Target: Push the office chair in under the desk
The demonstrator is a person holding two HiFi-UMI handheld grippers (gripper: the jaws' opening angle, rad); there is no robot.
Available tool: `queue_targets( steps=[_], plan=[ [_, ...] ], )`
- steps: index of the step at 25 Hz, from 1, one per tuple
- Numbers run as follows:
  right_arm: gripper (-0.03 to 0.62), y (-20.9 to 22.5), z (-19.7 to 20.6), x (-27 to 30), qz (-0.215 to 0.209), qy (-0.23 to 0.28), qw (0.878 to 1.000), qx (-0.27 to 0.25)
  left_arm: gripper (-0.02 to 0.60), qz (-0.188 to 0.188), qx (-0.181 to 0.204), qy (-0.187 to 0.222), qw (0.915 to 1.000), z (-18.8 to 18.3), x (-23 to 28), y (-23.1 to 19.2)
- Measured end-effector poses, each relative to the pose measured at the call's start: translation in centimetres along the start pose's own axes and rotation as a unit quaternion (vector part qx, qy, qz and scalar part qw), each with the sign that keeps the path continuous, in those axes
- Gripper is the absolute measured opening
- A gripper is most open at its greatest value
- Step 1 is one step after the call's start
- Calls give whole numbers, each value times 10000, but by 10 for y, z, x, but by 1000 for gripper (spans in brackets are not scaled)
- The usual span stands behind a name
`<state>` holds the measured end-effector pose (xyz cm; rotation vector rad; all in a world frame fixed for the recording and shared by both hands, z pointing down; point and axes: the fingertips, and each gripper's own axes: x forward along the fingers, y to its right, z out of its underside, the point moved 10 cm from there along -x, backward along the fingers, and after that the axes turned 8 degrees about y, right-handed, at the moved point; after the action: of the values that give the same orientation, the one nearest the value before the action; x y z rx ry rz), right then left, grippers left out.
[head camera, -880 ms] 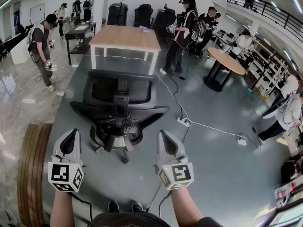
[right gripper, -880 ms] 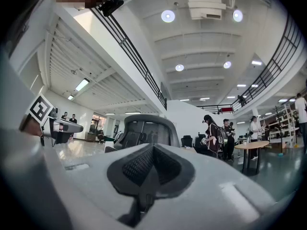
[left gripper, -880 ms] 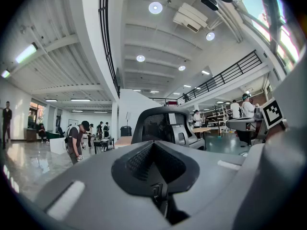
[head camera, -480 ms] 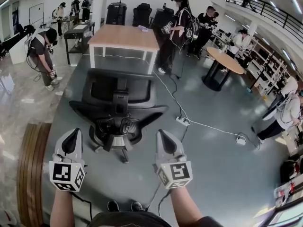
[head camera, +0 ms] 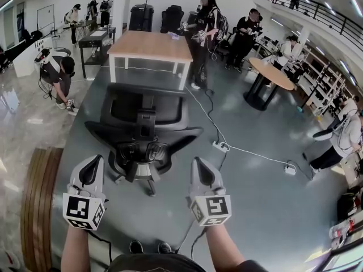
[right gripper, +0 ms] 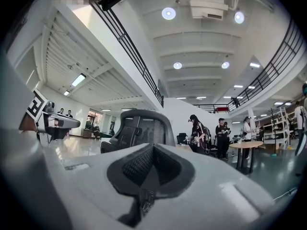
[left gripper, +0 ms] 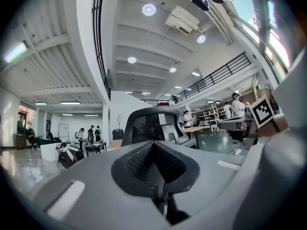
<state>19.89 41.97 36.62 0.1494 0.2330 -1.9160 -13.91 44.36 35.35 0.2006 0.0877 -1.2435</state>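
Now, the desk (head camera: 150, 44) stands well beyond the office chair (head camera: 143, 120).
Its back faces you; your left gripper (head camera: 91, 164) and right gripper (head camera: 199, 164), both clenched and empty, hover just short of it: press evenly on both sides of that back.

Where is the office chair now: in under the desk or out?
Out. The office chair stands upright on the open floor, clearly apart from the wooden desk beyond it.

The office chair (head camera: 122, 111) hides most of its own wheeled base (head camera: 136, 174). The object (head camera: 173, 35) on the desk (head camera: 148, 47) is too small to identify. The head view's bottom edge cuts off both forearms (head camera: 76, 248).
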Motion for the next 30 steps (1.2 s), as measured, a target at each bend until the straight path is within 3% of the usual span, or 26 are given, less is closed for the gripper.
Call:
queue_targets(
  steps=[4,11,18,20,25,30],
  plan=[
    [-11,3,0,-3,68,-24,10000,-42,20,-83,383,87,9992,0,-1,4],
    [-9,-3,-1,-6,140,126,9976,-661,135,-222,893,70,9957,9,-1,-7],
    [-9,-11,12,-4,419,-138,9946,-941,218,48,1497,-44,9887,24,-1,-16],
    [28,-14,16,-1,432,-225,9941,-966,219,58,1420,-44,9898,27,1,-21],
    [35,-9,22,13,466,-306,9921,-1126,219,17,1001,-30,9950,28,13,-32],
    [61,13,27,36,381,-430,9913,-1184,233,-201,1159,-191,9929,37,38,-35]
  ],
)
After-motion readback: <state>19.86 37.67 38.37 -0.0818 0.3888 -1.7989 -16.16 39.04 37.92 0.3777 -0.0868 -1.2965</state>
